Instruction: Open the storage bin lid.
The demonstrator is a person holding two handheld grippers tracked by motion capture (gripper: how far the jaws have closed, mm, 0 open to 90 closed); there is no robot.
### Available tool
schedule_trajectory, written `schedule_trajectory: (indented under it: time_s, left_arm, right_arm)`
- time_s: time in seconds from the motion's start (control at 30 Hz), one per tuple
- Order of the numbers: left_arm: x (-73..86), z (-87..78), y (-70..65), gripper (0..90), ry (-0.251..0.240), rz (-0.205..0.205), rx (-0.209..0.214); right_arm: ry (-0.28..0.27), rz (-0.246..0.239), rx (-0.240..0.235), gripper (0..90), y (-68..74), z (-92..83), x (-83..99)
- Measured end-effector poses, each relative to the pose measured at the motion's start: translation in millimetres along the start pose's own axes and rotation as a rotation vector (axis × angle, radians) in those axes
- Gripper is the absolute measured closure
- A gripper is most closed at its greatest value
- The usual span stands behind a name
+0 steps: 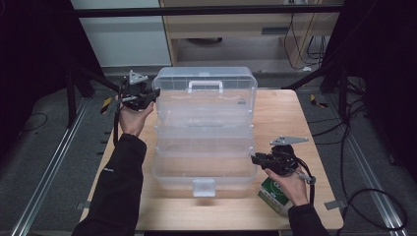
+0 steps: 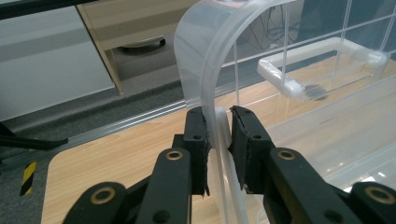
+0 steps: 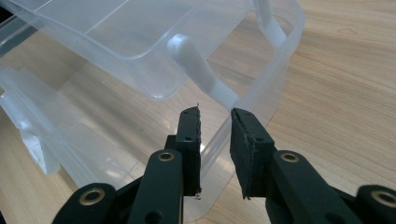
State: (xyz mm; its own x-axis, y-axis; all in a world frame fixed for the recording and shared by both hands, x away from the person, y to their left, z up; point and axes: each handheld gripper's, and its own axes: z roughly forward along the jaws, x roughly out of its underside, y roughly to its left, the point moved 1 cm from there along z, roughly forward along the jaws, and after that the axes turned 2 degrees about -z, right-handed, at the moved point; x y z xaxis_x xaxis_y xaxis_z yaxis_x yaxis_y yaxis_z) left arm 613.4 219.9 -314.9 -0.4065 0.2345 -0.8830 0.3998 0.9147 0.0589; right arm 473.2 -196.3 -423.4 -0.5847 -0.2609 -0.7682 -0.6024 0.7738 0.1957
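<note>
A clear plastic storage box (image 1: 204,147) stands open mid-table, its lid (image 1: 206,78) raised at the back and its trays stepped out. My left gripper (image 1: 150,96) is at the lid's left edge. In the left gripper view its jaws (image 2: 218,114) are shut on the lid's curved rim (image 2: 205,60), with the white handle (image 2: 299,70) beyond. My right gripper (image 1: 254,158) is at the front right corner of the base. In the right gripper view its jaws (image 3: 215,114) straddle the corner wall (image 3: 261,88) and press on it, below a white tray arm (image 3: 201,70).
The wooden table (image 1: 280,113) has bare room to the right of the box. A green and white carton (image 1: 273,194) lies at the front right, under the right hand. The box's front latch (image 1: 204,187) hangs near the table's front edge.
</note>
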Motion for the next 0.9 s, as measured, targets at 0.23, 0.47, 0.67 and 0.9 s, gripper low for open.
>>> schedule_trajectory:
  time_s: [0.23,0.47,0.67,0.9]
  left_arm:
    - [-2.2,11.5,2.8,75.8,0.004,-0.019,-0.006]
    - [-2.1,21.7,6.3,75.5,0.007,-0.037,-0.009]
    - [-3.2,30.2,7.6,75.4,0.017,-0.042,-0.019]
    - [-3.3,38.3,9.9,75.0,0.024,-0.046,-0.024]
  right_arm:
    - [0.0,0.0,-0.003,73.0,-0.5,0.0,0.0]
    - [0.002,0.0,-0.005,72.8,-0.9,0.1,-0.3]
    - [0.002,0.0,-0.006,72.7,-1.1,0.2,-0.3]
    - [0.005,0.007,-0.009,71.4,-2.1,1.3,-0.4]
